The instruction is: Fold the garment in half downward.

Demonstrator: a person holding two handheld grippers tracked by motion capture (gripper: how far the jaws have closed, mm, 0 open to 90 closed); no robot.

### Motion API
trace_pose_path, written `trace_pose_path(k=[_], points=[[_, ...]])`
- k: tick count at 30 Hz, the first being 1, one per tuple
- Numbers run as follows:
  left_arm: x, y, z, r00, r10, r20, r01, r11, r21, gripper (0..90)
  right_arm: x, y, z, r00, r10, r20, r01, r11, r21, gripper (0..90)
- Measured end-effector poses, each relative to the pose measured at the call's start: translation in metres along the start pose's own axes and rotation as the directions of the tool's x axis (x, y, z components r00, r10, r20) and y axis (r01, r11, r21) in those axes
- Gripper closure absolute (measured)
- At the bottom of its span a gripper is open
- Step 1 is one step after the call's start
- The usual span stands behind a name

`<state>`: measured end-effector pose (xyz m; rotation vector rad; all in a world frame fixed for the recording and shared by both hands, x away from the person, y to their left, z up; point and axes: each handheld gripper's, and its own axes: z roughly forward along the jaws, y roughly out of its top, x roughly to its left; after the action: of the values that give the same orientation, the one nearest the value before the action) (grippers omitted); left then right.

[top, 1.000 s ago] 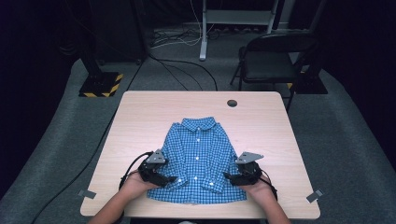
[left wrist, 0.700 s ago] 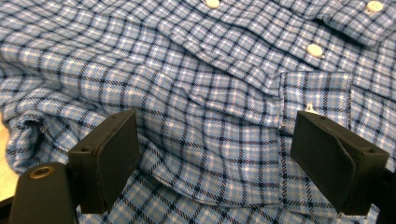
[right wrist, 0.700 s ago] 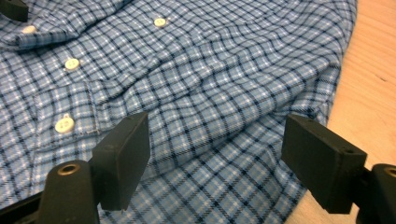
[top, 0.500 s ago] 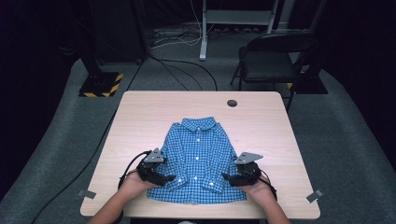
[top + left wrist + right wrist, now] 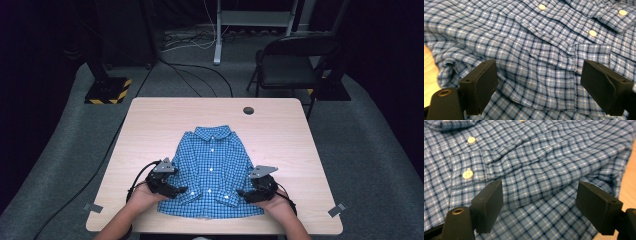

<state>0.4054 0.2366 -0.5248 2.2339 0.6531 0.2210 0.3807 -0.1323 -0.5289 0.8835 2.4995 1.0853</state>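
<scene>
- On the near half of the wooden table (image 5: 150, 130) a blue checked shirt (image 5: 212, 165) is lying flat, collar pointing away from the person, sleeves folded across its front; its hem is sitting close to the near edge
- At the shirt's lower left corner the left gripper (image 5: 176, 190) is resting, its jaws standing spread with cloth lying between them, not pinched; in the left gripper view a cuff (image 5: 592, 53) is showing by one jaw
- At the lower right corner the right gripper (image 5: 244, 194) is sitting, jaws having just been opening, standing wide over the fabric; a buttoned cuff (image 5: 468, 170) is lying just beyond
</scene>
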Motion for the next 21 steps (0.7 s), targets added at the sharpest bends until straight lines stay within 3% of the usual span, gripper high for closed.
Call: trace_pose_path(k=[6, 10, 21], points=[[-0.0013, 0.0004, 0.0064, 1.0000, 0.008, 0.005, -0.008, 0.9997, 0.023, 12.3, 0.0010, -0.0009, 0.0026, 0.9997, -0.003, -0.023, 0.004, 1.000, 0.015, 22.1], [-0.0009, 0.0000, 0.0057, 0.9999, -0.006, 0.010, 0.005, 0.9996, 0.026, 12.1, 0.0020, -0.0015, 0.0024, 0.9995, -0.007, -0.029, 0.007, 1.000, 0.009, 24.4], [-0.0073, -0.0011, 0.0039, 0.9998, 0.015, 0.009, -0.015, 0.9986, 0.050, 11.8, 0.0050, -0.0037, -0.0004, 0.9982, -0.026, -0.053, 0.026, 1.000, 0.010, 26.6]])
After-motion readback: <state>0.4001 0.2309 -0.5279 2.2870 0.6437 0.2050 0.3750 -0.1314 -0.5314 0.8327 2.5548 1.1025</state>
